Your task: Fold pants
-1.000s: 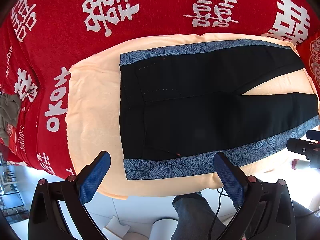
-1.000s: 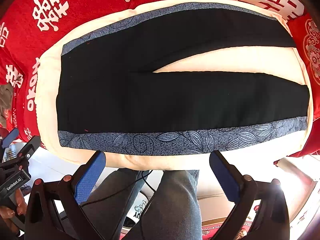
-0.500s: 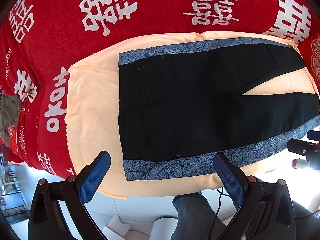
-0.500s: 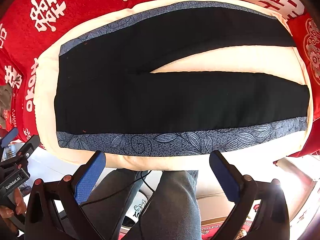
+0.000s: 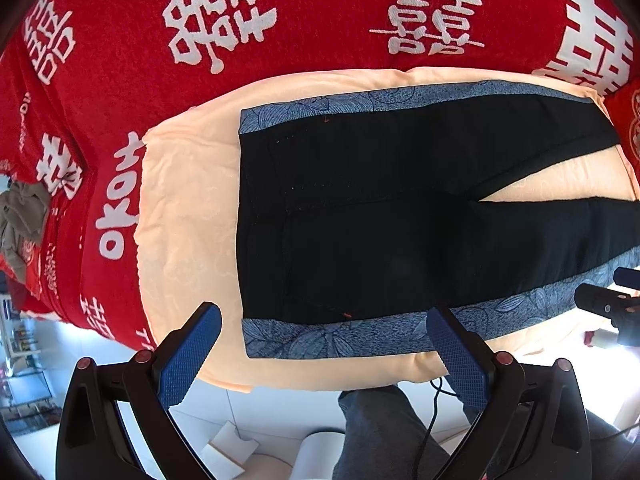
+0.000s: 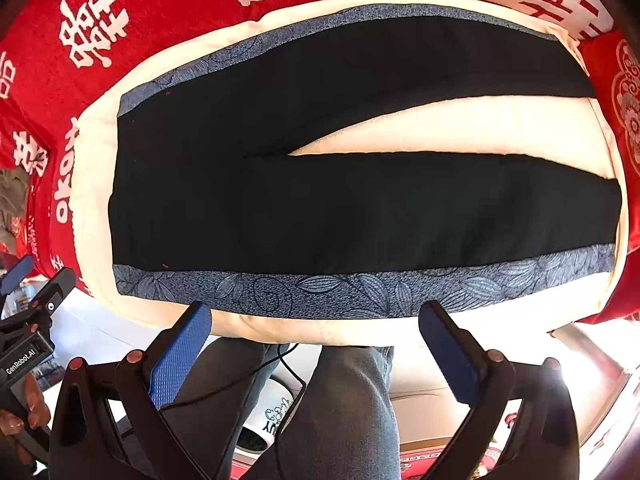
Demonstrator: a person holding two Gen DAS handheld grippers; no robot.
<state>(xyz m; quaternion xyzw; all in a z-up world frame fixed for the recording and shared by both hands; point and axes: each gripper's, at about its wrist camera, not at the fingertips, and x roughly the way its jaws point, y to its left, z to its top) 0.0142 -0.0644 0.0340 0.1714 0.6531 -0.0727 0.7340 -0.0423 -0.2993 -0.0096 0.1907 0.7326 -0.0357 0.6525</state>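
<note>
Black pants (image 5: 380,216) with blue leaf-patterned side stripes lie flat on a cream towel (image 5: 188,216), waistband to the left, legs spread to the right. The whole pants (image 6: 340,200) show in the right wrist view. My left gripper (image 5: 324,322) is open and empty, hovering over the near stripe by the waistband corner. My right gripper (image 6: 316,316) is open and empty over the near stripe (image 6: 360,288) at mid-leg. The right gripper also shows at the right edge of the left wrist view (image 5: 612,308).
The towel (image 6: 400,332) lies on a red bedspread (image 5: 280,12) with white characters. A grey crumpled cloth (image 5: 24,216) sits at the far left. The person's jeans-clad legs (image 6: 340,400) stand against the bed's near edge, with a black cable (image 6: 288,364) across them.
Both grippers have drifted slightly closer to the near edge of the pants. Jaws stay open; the pants have not moved.
</note>
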